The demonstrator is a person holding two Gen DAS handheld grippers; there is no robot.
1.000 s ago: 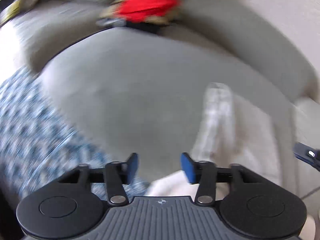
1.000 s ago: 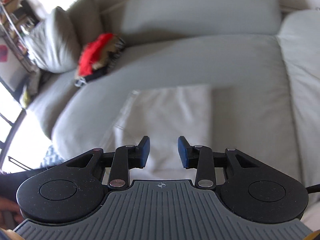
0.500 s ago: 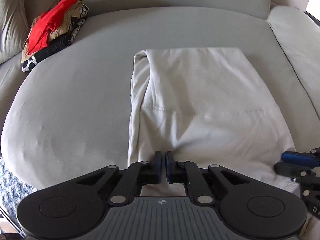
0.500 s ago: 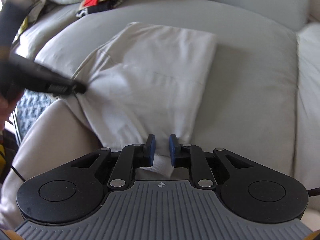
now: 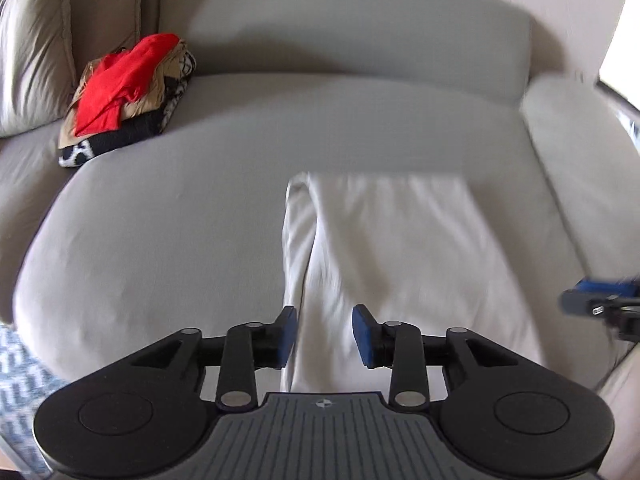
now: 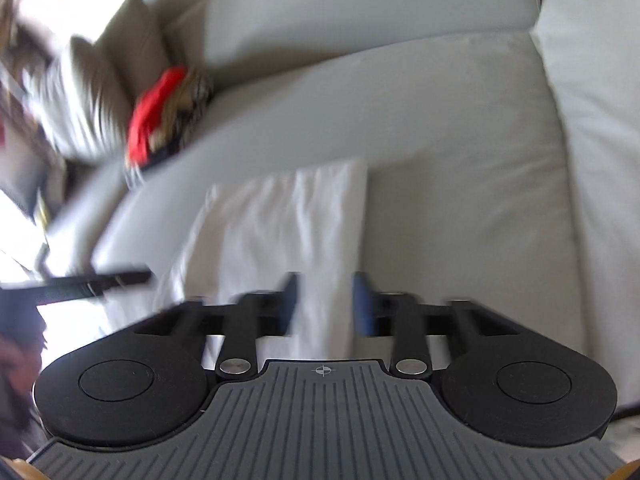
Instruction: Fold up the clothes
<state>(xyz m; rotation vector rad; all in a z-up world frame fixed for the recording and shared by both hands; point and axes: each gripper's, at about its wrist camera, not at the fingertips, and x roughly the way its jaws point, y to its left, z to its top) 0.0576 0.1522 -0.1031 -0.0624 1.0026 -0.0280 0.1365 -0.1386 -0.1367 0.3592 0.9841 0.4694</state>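
Note:
A white folded garment [image 5: 400, 240] lies flat on the grey sofa seat [image 5: 180, 220], with a loose fold along its left edge. My left gripper [image 5: 324, 336] hovers over the garment's near left part. Its jaws are opening, and the cloth shows in the gap but the pads do not press it. My right gripper [image 6: 325, 304] is over the near right edge of the garment [image 6: 288, 220], smeared by motion, jaws apart with cloth showing between them. In the left wrist view the right gripper [image 5: 596, 300] sits at the far right edge. The left gripper [image 6: 100, 280] appears as a dark bar at left.
A stack of folded clothes [image 5: 124, 96] topped with red sits at the back left of the seat, also in the right wrist view [image 6: 164, 120]. A beige pillow [image 5: 32, 48] leans at far left. A blue patterned rug [image 5: 16, 380] lies below the sofa's front.
Both pairs of jaws were nearly shut at the garment's near edge half a second ago and now stand apart. Both views have pulled back and tilted up, showing more of the sofa back.

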